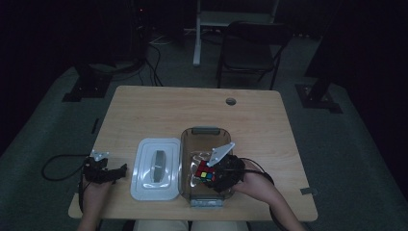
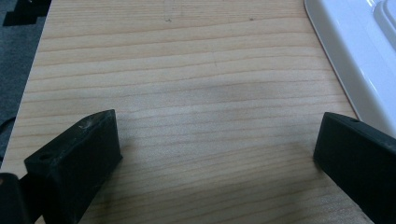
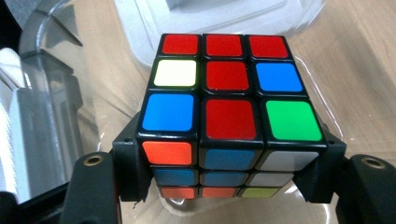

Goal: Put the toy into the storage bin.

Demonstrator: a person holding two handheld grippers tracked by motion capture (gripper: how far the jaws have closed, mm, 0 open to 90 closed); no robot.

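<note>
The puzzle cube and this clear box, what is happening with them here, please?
A person works at the wooden table with a gripper in each hand. The right gripper is shut on a scrambled puzzle cube and holds it inside the clear plastic box. The box's white lid lies on the table beside it. The left gripper rests open near the lid, with only bare tabletop between its jaws.
</note>
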